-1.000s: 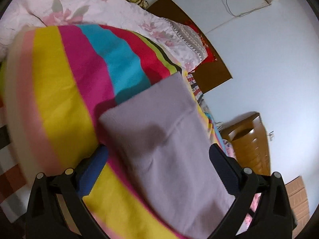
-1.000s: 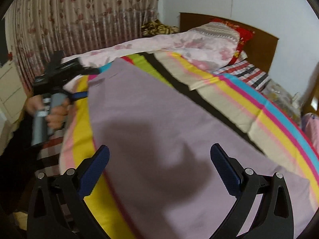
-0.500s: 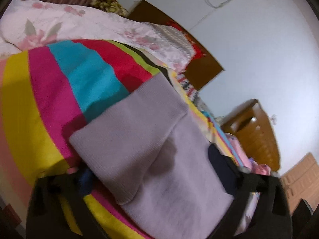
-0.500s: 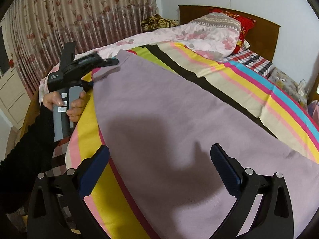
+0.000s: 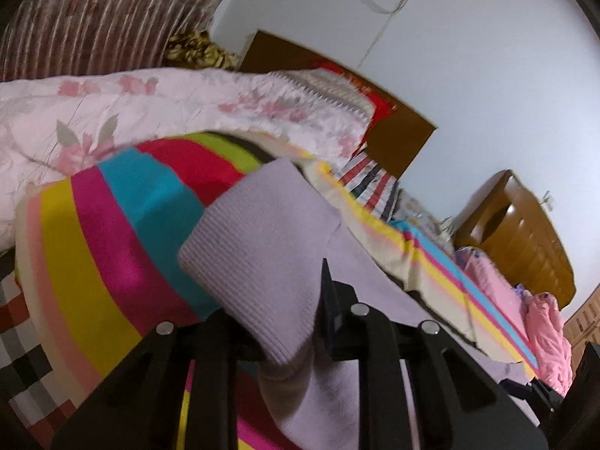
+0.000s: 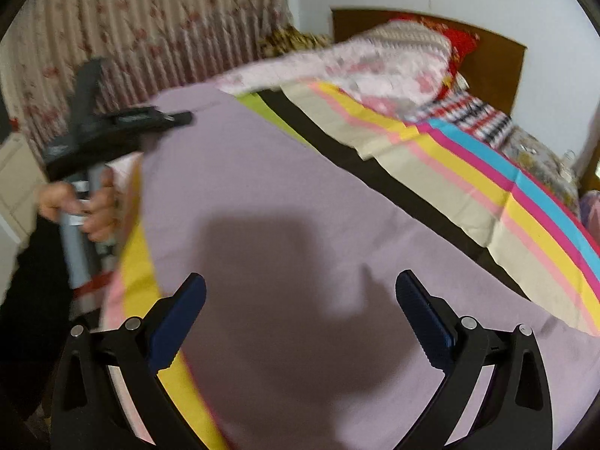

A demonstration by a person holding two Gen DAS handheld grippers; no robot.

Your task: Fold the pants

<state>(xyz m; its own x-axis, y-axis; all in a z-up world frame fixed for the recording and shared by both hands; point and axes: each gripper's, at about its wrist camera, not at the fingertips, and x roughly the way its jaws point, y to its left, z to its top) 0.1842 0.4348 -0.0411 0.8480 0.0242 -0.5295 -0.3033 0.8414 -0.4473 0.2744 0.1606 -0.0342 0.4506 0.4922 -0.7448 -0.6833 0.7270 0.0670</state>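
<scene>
Lilac pants [image 6: 300,202] spread flat across the striped blanket [image 6: 487,172] on the bed, ribbed waistband end [image 5: 262,247] lifted at the left side. Left gripper [image 5: 277,311] with jaws pressed together, pinching that waistband; in the right wrist view, same gripper [image 6: 180,118] gripped by a bare hand [image 6: 93,206] at the fabric's far corner. Right gripper [image 6: 300,315] hovering low over the pants, jaws spread wide, nothing between them. Floral quilt [image 5: 150,112] bunched beyond, near the wooden headboard [image 6: 495,60]

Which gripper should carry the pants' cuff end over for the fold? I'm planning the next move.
Left. The left gripper is shut on the lavender pants at their ribbed end, while the right gripper hangs open above the fabric, gripping nothing.
</scene>
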